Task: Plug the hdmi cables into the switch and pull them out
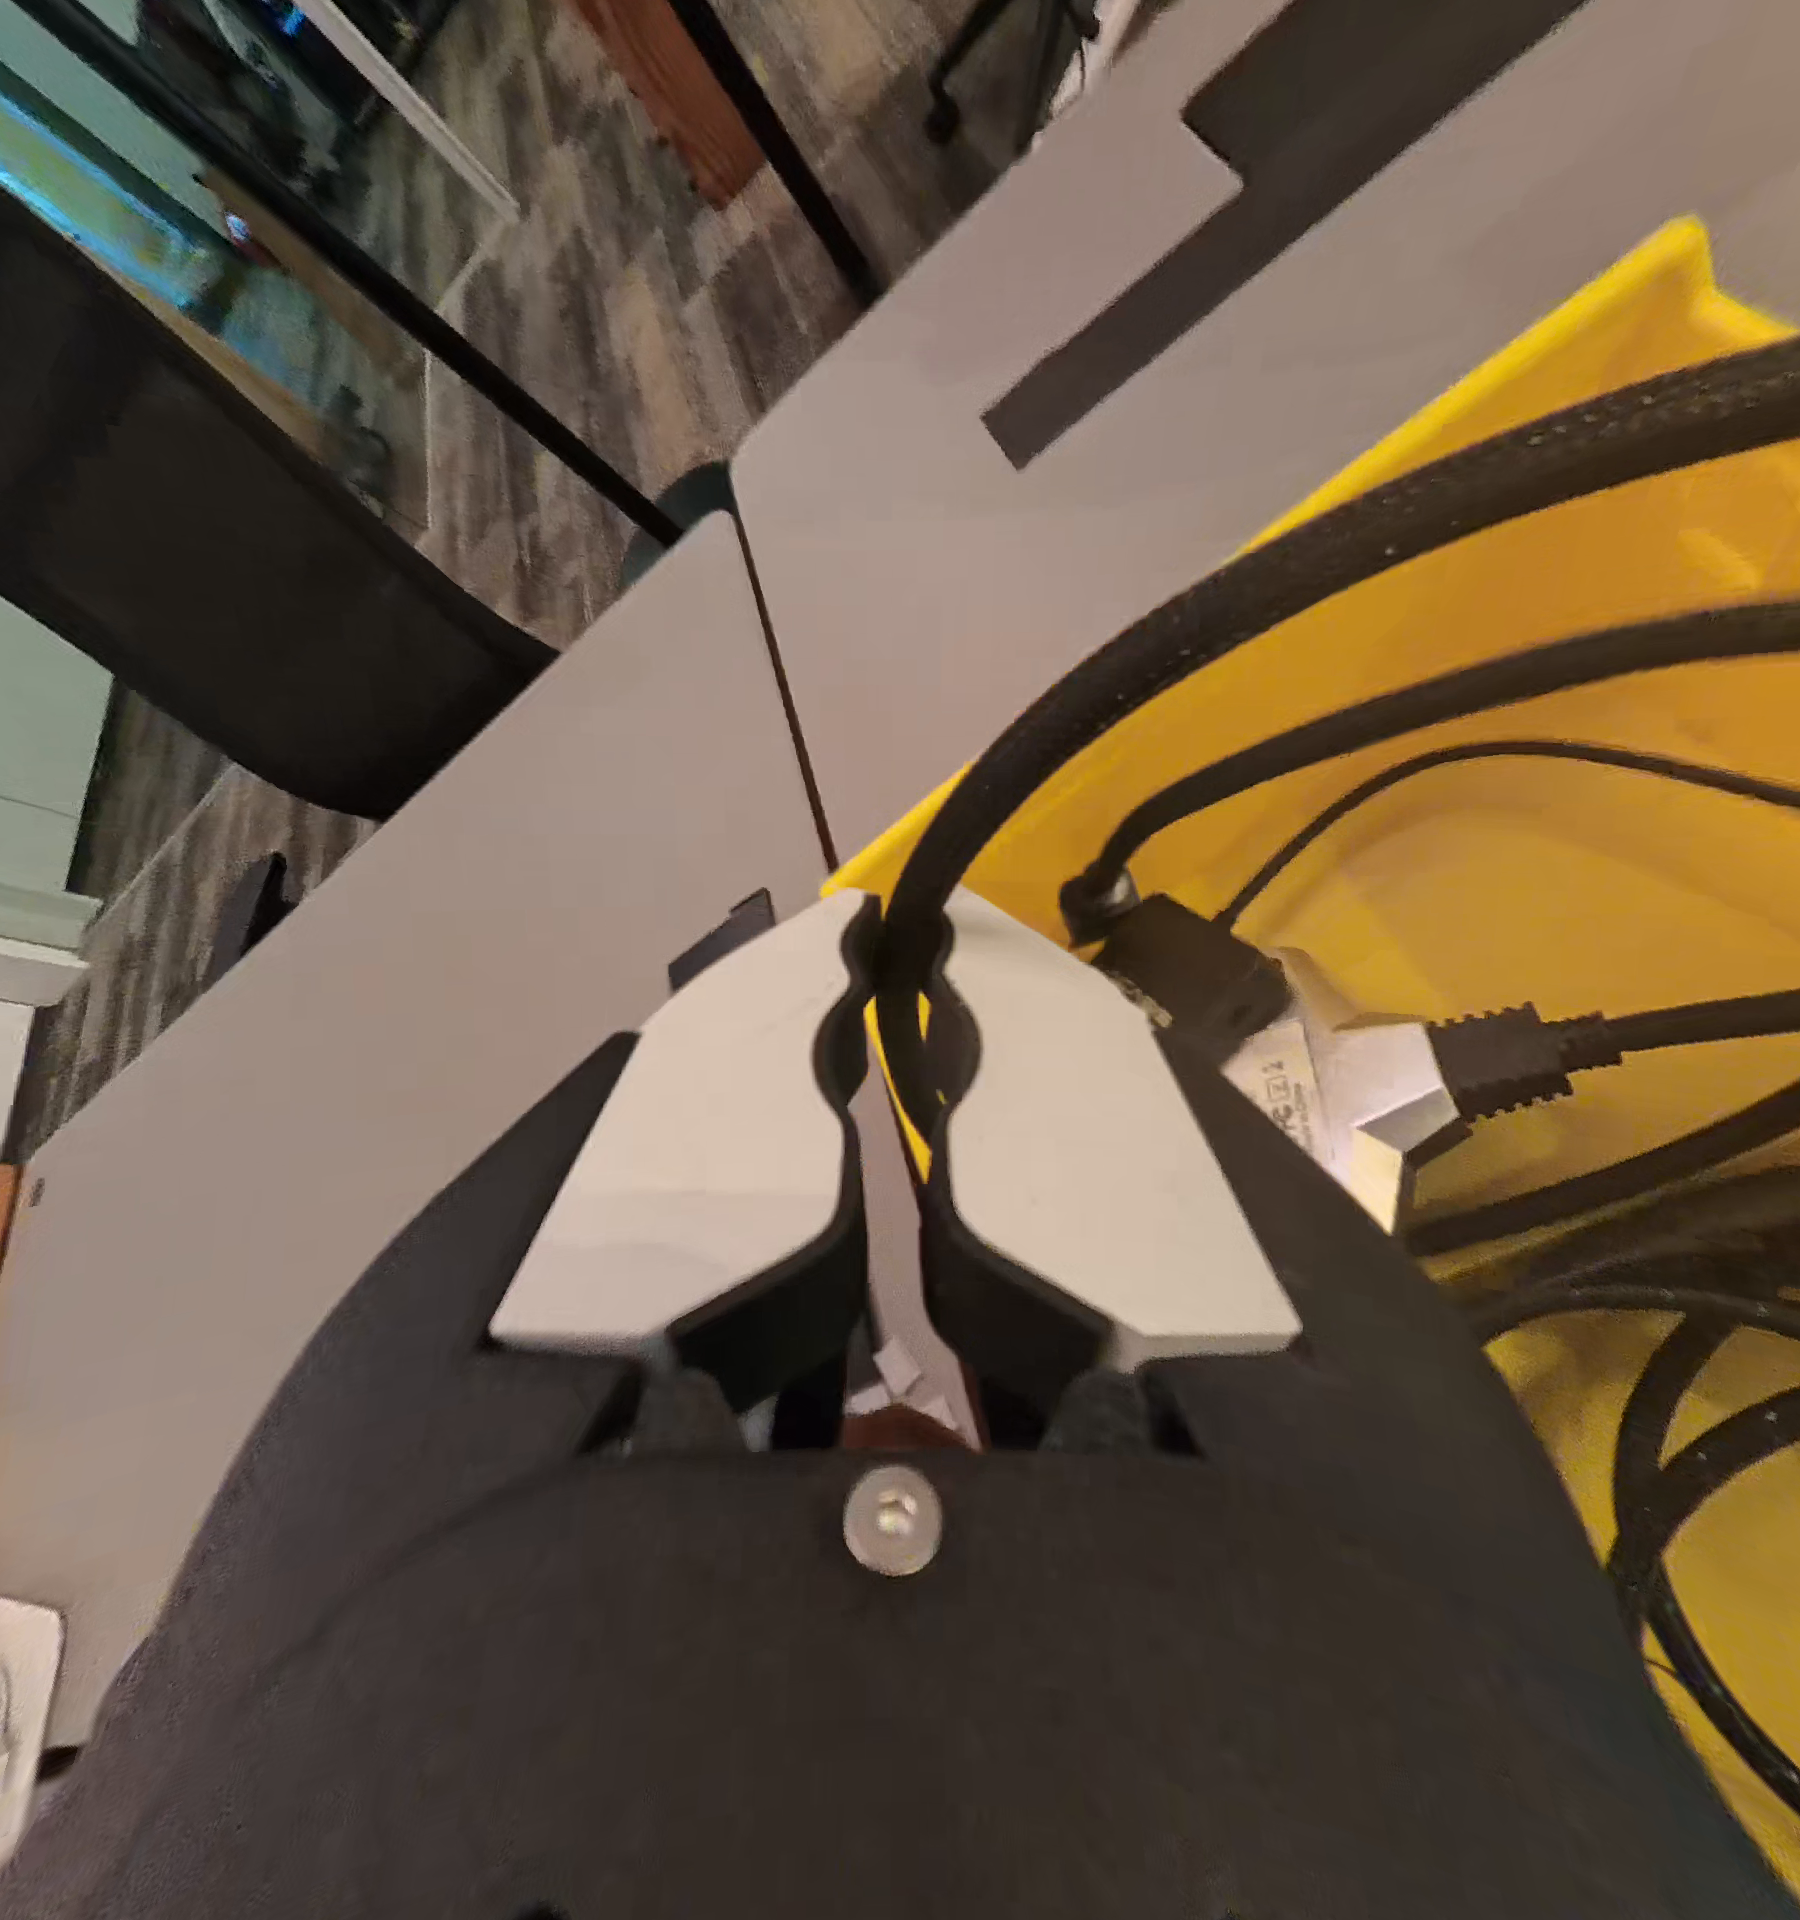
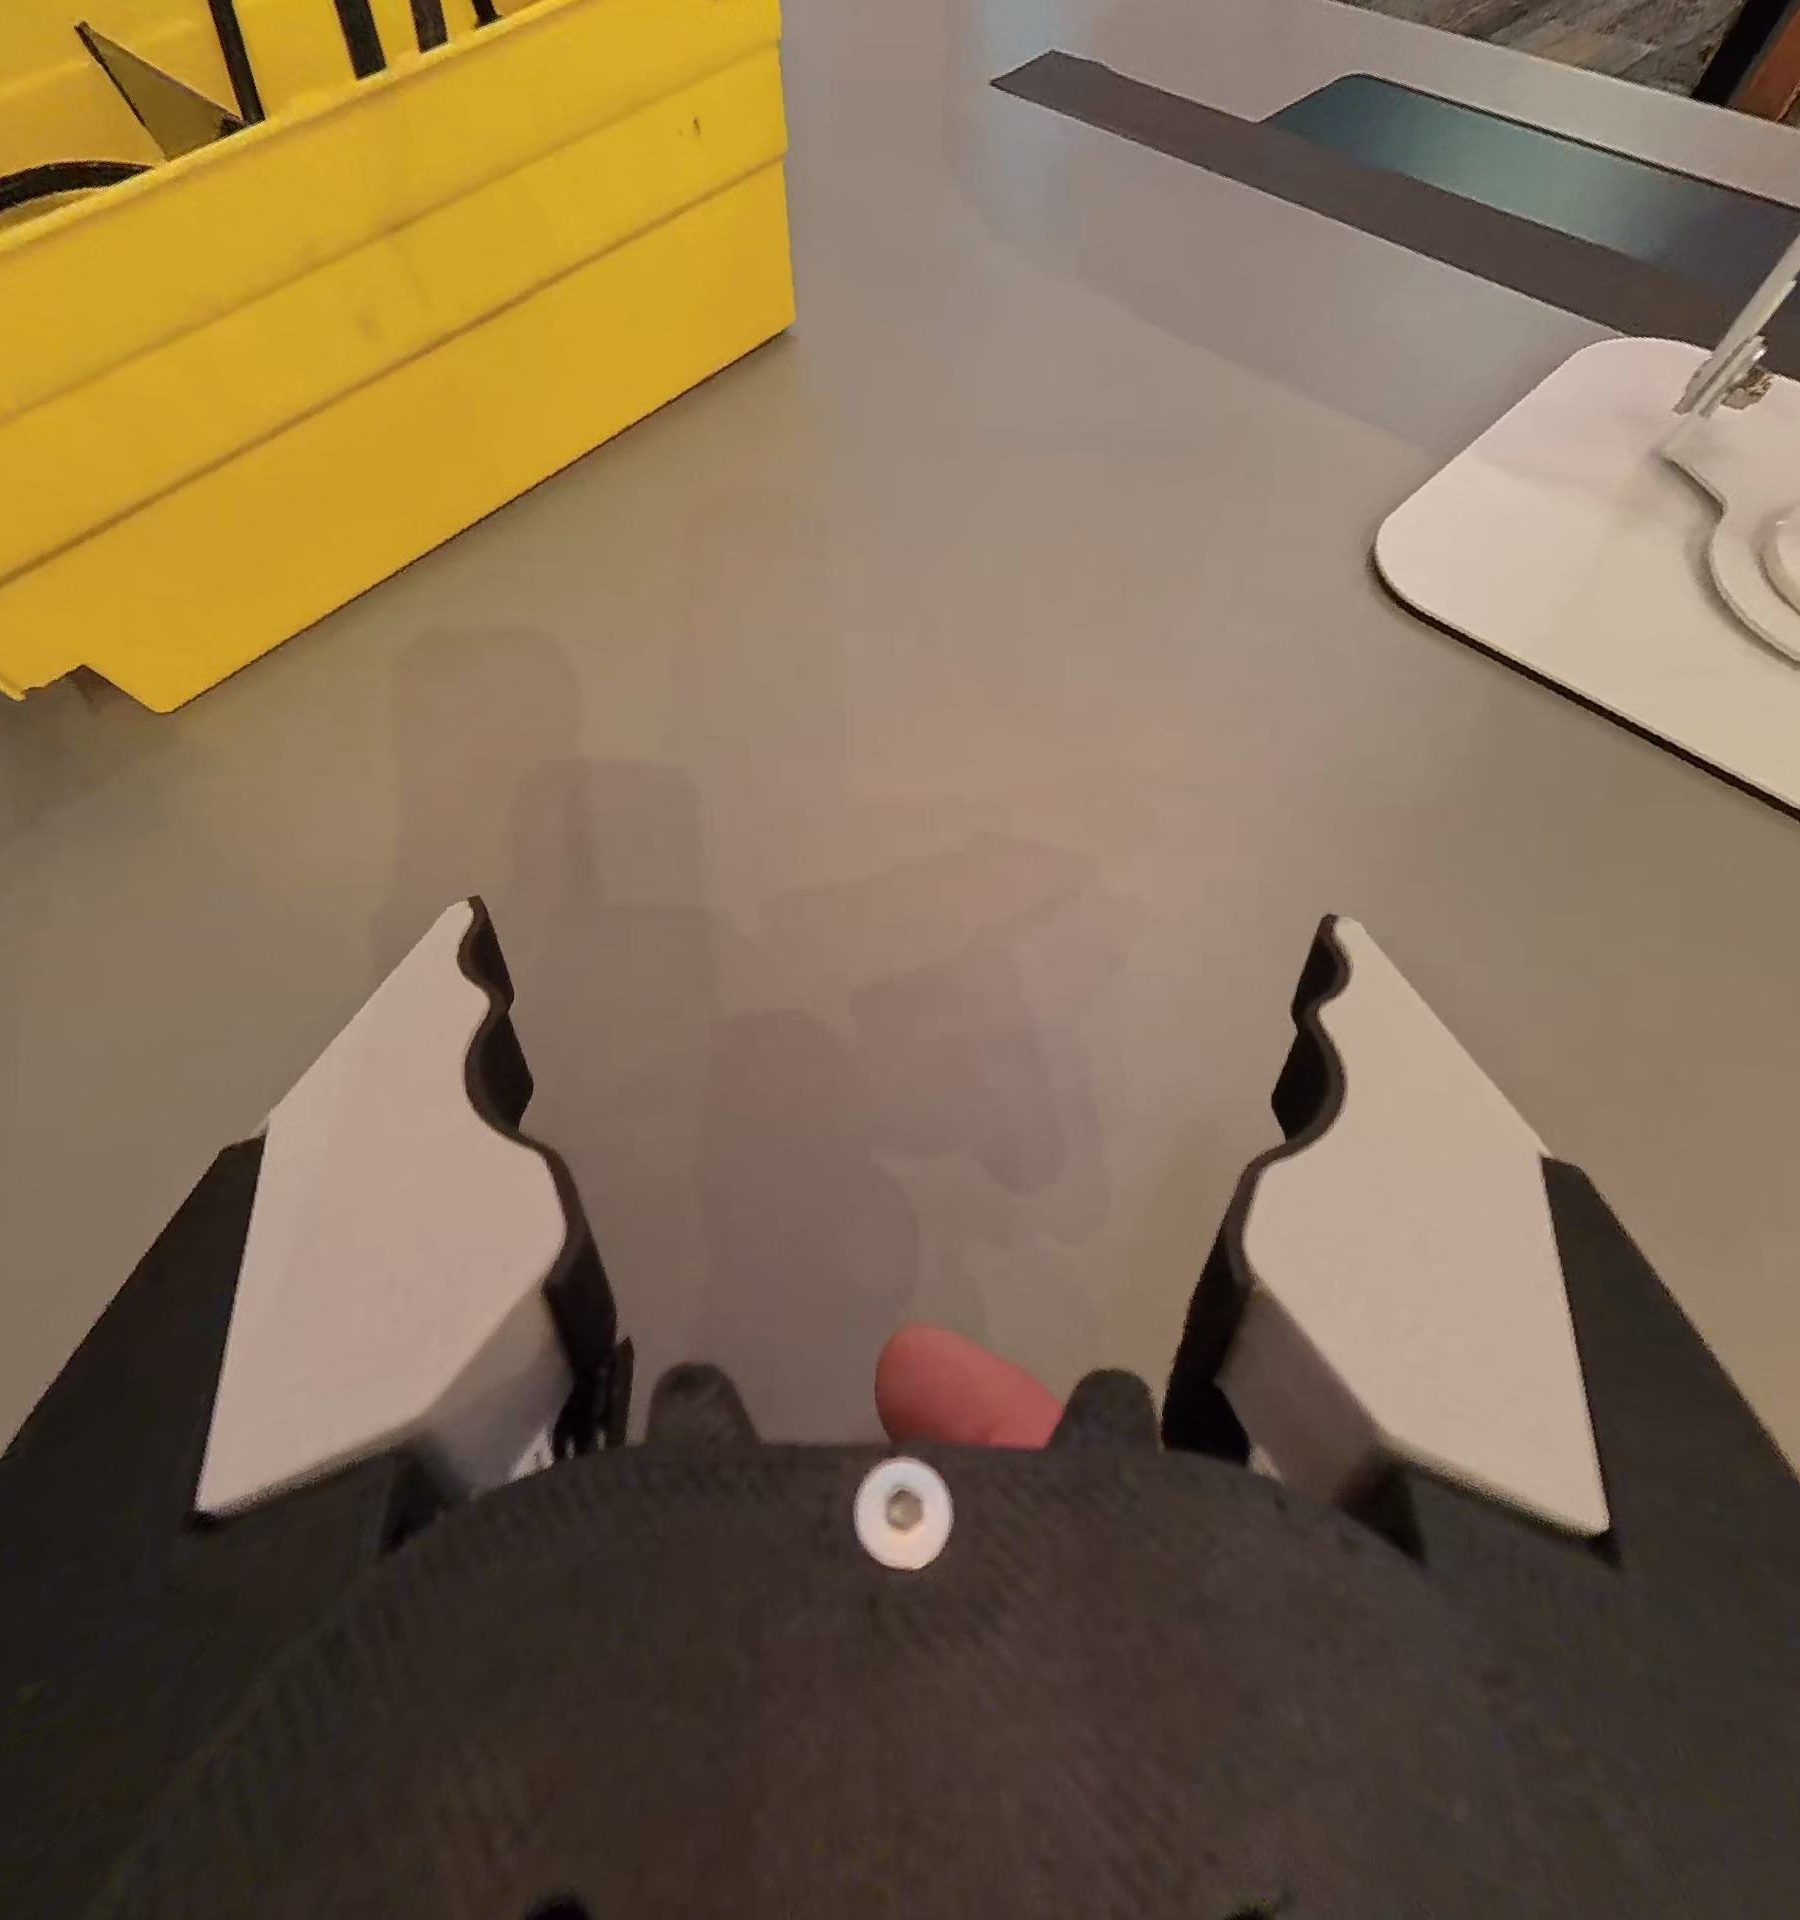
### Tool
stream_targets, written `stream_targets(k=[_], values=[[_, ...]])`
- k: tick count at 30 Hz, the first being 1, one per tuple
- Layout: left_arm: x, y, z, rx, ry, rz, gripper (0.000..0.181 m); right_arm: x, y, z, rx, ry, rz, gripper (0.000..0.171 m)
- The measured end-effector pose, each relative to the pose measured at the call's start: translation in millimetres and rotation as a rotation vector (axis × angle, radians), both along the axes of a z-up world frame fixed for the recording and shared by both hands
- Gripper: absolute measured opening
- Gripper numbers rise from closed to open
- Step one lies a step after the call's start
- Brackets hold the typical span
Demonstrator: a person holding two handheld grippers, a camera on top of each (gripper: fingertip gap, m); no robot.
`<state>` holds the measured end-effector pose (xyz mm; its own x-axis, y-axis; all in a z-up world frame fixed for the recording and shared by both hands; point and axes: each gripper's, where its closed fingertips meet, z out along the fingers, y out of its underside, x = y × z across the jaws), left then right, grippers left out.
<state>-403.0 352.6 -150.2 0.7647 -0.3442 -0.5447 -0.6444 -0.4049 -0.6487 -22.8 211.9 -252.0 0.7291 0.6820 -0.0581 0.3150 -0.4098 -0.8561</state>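
Observation:
In the left wrist view my left gripper is shut on a thick braided black HDMI cable at the near corner of a yellow bin. Just right of it lies a silver HDMI switch with a black plug in one side and a thinner black cable in its end. More black cables coil in the bin. In the right wrist view my right gripper is open and empty above the grey table, right of the yellow bin.
A white flat stand base with a metal arm stands at the right of the table. Dark strips cross the far tabletop. A black chair stands beyond the table edge. A fingertip shows under the right gripper. The tips of one gripper are about 45 centimeters away from the tips of the other.

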Motion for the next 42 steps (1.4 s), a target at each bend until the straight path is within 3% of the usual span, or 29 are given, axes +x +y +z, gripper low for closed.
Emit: stream_targets(k=[28, 42], values=[[-4, -25, 237, 0.541, -0.196, 0.113, 0.005, -17, -12, -5, -0.073, 0.050, 0.058, 0.146], [79, -23, 334, 0.652, -0.164, -0.046, 0.005, -19, -13, -3, -0.078, 0.064, 0.063, 0.148]])
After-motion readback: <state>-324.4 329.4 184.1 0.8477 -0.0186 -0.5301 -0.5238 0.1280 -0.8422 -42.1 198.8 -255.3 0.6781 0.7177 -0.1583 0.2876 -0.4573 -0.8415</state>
